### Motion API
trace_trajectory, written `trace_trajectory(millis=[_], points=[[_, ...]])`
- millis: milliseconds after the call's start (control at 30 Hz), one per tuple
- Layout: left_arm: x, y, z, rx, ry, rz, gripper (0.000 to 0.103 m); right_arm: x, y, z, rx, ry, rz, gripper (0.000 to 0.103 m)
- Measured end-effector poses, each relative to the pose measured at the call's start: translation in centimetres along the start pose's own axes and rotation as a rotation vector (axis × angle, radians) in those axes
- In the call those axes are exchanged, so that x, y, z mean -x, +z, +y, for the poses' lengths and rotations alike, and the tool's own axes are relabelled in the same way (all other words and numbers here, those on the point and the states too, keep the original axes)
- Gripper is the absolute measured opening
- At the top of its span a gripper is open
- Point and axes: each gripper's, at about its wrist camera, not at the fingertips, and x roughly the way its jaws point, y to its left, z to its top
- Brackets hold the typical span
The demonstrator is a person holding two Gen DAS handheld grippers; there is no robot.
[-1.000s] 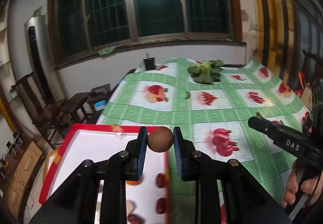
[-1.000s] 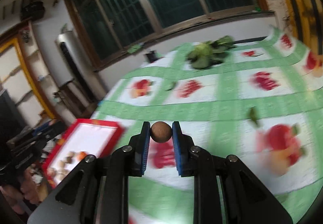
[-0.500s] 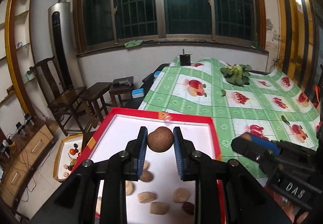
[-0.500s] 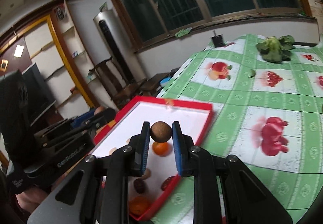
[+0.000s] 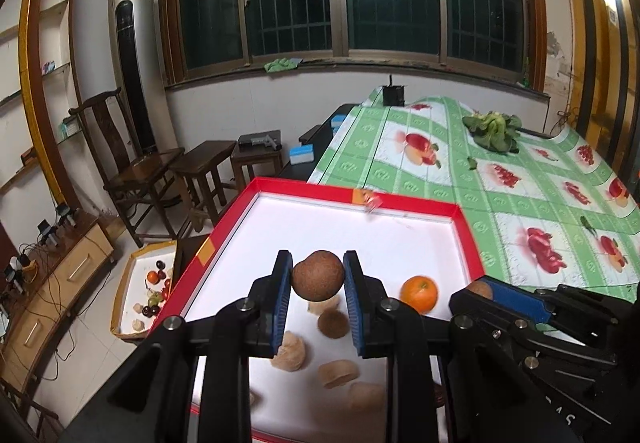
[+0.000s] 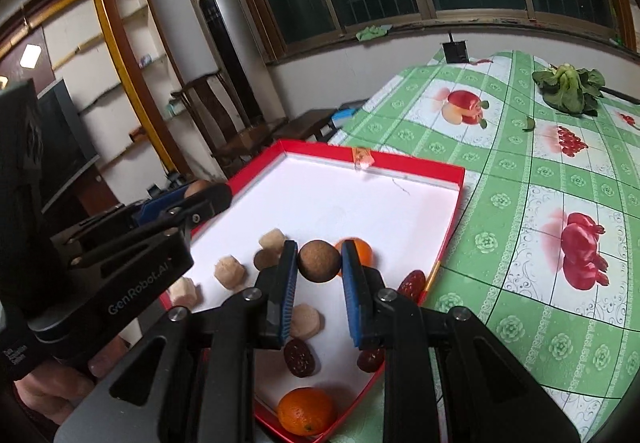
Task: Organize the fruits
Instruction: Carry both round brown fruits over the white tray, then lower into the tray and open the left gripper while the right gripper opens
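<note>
Both grippers are over the red tray point(image 5: 416, 205), which sits at the near edge of the green tablecloth point(image 5: 460, 171), and each is clamped on a round brown fruit. The left gripper point(image 5: 317, 275) pinches its brown fruit point(image 5: 318, 275) between the blue pads above the white tray floor, and the right gripper point(image 6: 319, 261) holds a second brown fruit point(image 6: 319, 261) the same way, just in front of an orange point(image 6: 360, 249). A good share of the sorting looks done: the tray already holds pale lumpy fruits point(image 6: 229, 271), dark red dates point(image 6: 299, 357), another brown ball point(image 5: 333, 323) and a second orange point(image 6: 306, 415) near the front corner. What seems left is to set these two down in the tray. A bunch of leafy greens point(image 6: 568, 87) lies far back on the table, well apart from the tray.
</note>
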Motion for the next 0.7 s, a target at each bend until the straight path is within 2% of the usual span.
trace_trajectory(millis=[700], points=[[-2.4, -1.6, 0.7, 0.007, 0.007, 0.076, 0.025, -2.3, -0.9, 0.8, 0.032, -0.118, 0.084, 0.024]])
